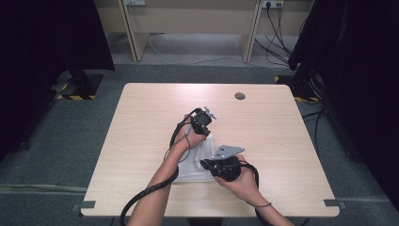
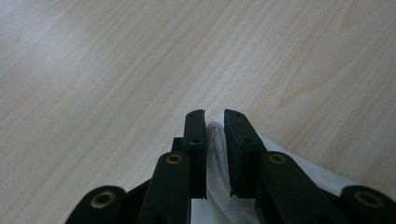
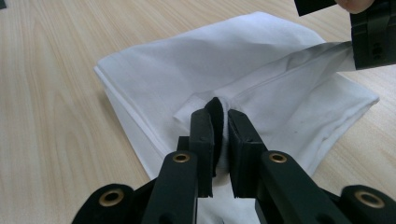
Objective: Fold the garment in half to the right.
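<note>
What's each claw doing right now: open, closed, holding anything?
Left claw: closed on an edge of the white cloth, pinched between its jaws.
Right claw: closed on a bunched fold of the same white cloth.

One pale rectangular wooden table [image 1: 141, 122] stood in the high view. On it lay one folded white cloth [image 3: 196, 70]. Two black two-jaw grippers were counted: the left gripper [image 2: 214, 122] and the right gripper [image 3: 220, 112], each with a pair of jaws. One small round grey disc [image 1: 240, 96] sat in the tabletop. Two forearms reached in, one per gripper.
</note>
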`<state>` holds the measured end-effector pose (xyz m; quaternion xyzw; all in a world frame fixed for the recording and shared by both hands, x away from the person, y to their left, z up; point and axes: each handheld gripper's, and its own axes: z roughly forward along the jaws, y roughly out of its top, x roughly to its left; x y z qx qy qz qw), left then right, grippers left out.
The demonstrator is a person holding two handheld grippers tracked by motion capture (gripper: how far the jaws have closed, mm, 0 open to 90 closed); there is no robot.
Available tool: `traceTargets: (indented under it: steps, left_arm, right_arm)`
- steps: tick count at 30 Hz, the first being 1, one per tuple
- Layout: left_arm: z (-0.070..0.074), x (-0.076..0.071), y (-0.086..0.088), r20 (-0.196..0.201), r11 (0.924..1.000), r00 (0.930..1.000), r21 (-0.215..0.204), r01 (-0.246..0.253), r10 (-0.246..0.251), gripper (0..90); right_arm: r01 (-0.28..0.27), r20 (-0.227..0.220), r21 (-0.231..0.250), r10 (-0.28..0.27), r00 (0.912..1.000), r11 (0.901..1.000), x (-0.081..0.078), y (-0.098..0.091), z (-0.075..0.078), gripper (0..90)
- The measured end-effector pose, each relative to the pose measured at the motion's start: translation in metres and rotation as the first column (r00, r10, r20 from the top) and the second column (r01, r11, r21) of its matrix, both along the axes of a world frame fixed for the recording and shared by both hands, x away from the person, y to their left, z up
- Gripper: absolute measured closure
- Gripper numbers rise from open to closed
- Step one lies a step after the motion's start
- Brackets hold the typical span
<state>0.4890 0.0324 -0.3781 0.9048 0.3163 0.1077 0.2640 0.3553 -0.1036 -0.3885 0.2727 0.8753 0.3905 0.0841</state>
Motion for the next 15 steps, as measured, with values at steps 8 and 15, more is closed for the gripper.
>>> traceTargets:
  steps: [8,15]
  left_arm:
    - [-0.0008,0.0010,-0.0033,-0.002,1.0000,1.0000,0.000,0.003,-0.003,78.6]
    - [-0.0016,0.0010,-0.0065,-0.003,1.0000,1.0000,-0.002,0.001,-0.001,77.7]
  right_arm:
    - [-0.003,-0.001,-0.013,0.003,1.0000,0.9999,-0.0004,-0.0013,-0.0016,81.3]
    - [-0.002,-0.002,-0.021,0.001,1.0000,0.9998,-0.0003,-0.0039,-0.0015,80.7]
